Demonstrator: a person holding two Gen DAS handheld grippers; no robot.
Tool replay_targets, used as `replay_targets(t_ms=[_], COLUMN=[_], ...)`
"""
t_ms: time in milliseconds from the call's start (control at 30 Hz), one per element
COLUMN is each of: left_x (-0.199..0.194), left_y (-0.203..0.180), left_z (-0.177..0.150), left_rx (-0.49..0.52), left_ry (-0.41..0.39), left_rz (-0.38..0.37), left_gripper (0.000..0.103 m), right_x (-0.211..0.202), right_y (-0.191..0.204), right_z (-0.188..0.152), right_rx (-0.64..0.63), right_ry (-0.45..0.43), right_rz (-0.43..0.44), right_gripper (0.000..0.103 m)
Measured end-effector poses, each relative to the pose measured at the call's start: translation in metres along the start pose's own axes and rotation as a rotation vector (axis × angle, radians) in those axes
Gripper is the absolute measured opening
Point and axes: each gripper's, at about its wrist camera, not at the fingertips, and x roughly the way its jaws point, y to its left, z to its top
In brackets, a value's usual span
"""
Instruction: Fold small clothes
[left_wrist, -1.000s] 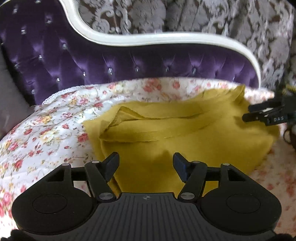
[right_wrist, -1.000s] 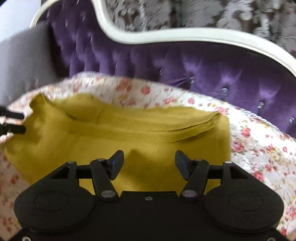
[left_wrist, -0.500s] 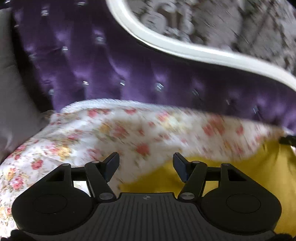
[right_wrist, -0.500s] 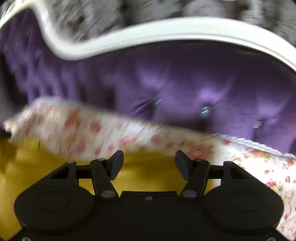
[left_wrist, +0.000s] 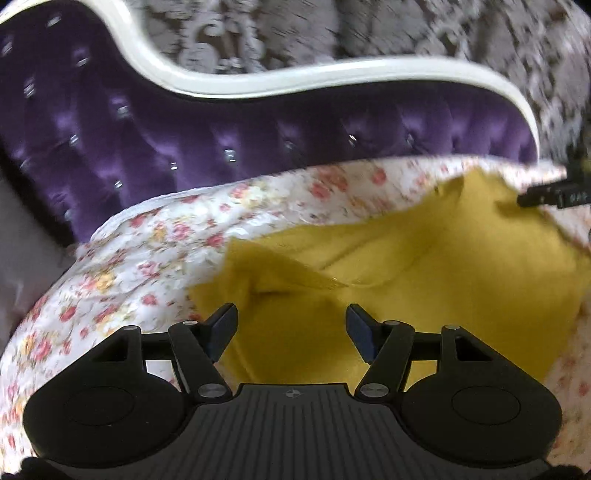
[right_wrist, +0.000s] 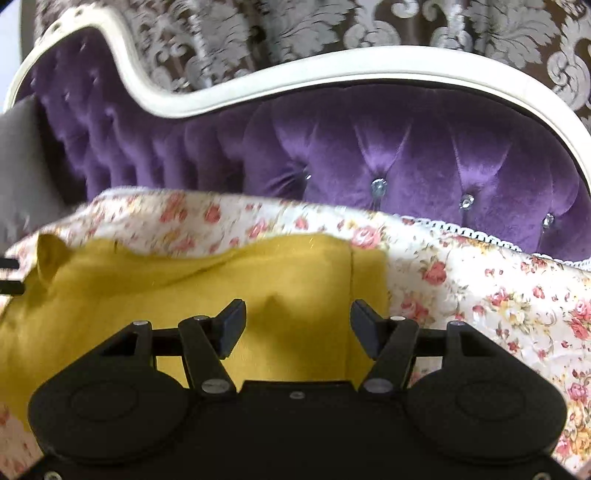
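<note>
While I hold both tools low over the bed, my left hand-held gripper (left_wrist: 291, 326) stands with its jaws apart and nothing between the pads; the mustard-yellow garment (left_wrist: 424, 280) lies just beyond and beneath the gap, its left edge falling close to my left finger and most of the cloth spreading away to the right. A soft fold runs across it ahead of the fingertips, and one corner pokes up at its far right end.

My right hand-held gripper (right_wrist: 297, 326) is also spread open and grips nothing. From this side the same yellow cloth sits under and ahead of both fingers and stretches off to the left, while its right edge, with a straight seam line, ends just about level with my right finger. A small bump of fabric rises between the two pads, though I cannot tell whether either pad touches it.

Each tool shows in the other's view: the black fingertips of the right one reach in at the far right edge of the left camera, at the garment's raised corner, and the left one's tips appear at the far left edge of the right camera.

Around the garment lies the floral bedspread (right_wrist: 498, 295), white with pink roses and a lace hem. Behind it rises the purple tufted headboard (right_wrist: 388, 147) with a cream frame, then grey damask wallpaper (right_wrist: 332, 22).
</note>
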Motion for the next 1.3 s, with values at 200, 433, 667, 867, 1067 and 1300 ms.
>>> replay_targets(t_ms=[200,433,667,867,1067,1300], left_x=[0.063,0.069,-0.005,-0.037,-0.044,-0.054], left_y=[0.030,0.091,0.061,0.024,0.004,-0.011], left_z=[0.028,0.033,-0.014,-0.060,-0.078,-0.078], left_rx=[-0.136,-0.425,-0.407,-0.389,-0.356,-0.345], left_ry=[0.059,0.078,0.044,0.083,0.073,0.032], left_rz=[0.085,0.184,-0.047,-0.151,-0.161,-0.177], left_gripper=[0.063,0.064,0.065,0.065,0.066,0.066], right_x=[0.003,-0.007,-0.011,-0.024,-0.042,-0.061], right_y=[0.003,-0.011,-0.019,-0.016,-0.022,-0.021], right_z=[-0.008,-0.011,-0.016,-0.029,-0.044,-0.068], right_rx=[0.001,0.026,0.063,0.102,0.192,0.233], right_ry=[0.017,0.050,0.054,0.071,0.091,0.132], right_rz=[-0.002,-0.011,0.057,0.121,0.164,0.179], right_gripper=[0.068,0.068,0.068,0.068,0.067,0.048])
